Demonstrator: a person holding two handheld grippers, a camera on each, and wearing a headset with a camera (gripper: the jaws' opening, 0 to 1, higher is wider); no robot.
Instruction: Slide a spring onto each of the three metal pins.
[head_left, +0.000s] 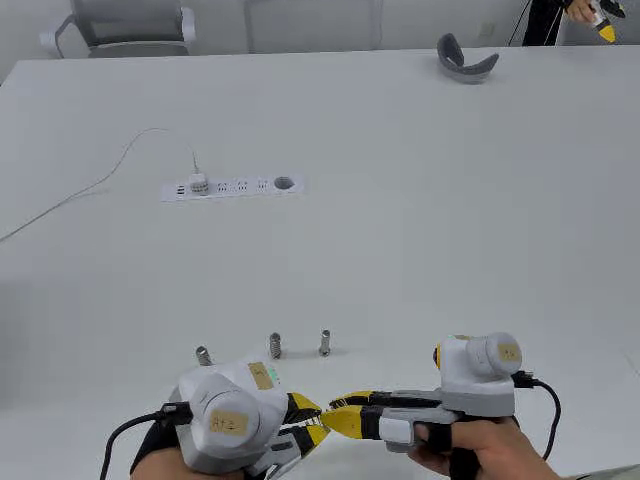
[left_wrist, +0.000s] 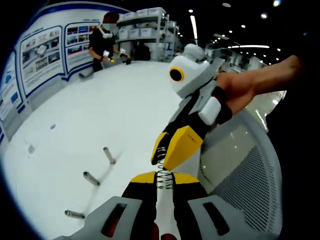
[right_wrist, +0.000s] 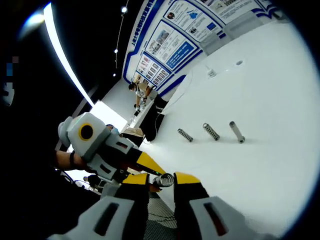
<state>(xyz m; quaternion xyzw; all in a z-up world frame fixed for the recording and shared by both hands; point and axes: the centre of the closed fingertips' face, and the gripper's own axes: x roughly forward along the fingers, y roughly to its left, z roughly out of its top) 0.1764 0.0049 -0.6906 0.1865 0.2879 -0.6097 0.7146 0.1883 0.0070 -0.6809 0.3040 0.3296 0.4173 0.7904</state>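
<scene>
- Currently the left gripper (left_wrist: 163, 179) has its jaws pressed in on the spring (left_wrist: 161, 167). It pinches the near end, and the coil runs out along the jaw line.
- Right gripper (right_wrist: 163, 180): also clamped on that spring, at the other end. In its own view the coil sits end-on between the yellow tips.
- So two tools are on one part, tip to tip, low over the near edge of the table (head_left: 420, 230). My read is a hand-over or regrip.
- The spring is in the air, not on any pin yet.
- Just beyond the tips there is a row of three. The end pin (right_wrist: 185, 135) and middle pin (right_wrist: 210, 131) both show coils, so I judge those done. The bare pin (right_wrist: 236, 132) looks smooth, so it's the likely target.
- Risk 1: double grip on a soft coil. If either hand pulls or twists, the spring stretches or bows, and a bent one won't run down the pin cleanly.
- Risk 2: release timing. If one side lets go while the coil is loaded, it can flick out and roll on that smooth top.
- Risk 3: a pinch too close to the open end squashes or covers the bore, and it catches on the pin tip.
- Risk 4: the bare pin sits near the middle one, so a wide approach could clip it. Can't tell if the pins are fixed or free-standing.
- Power strip (head_left: 230, 186) is well apart, not a factor.
</scene>
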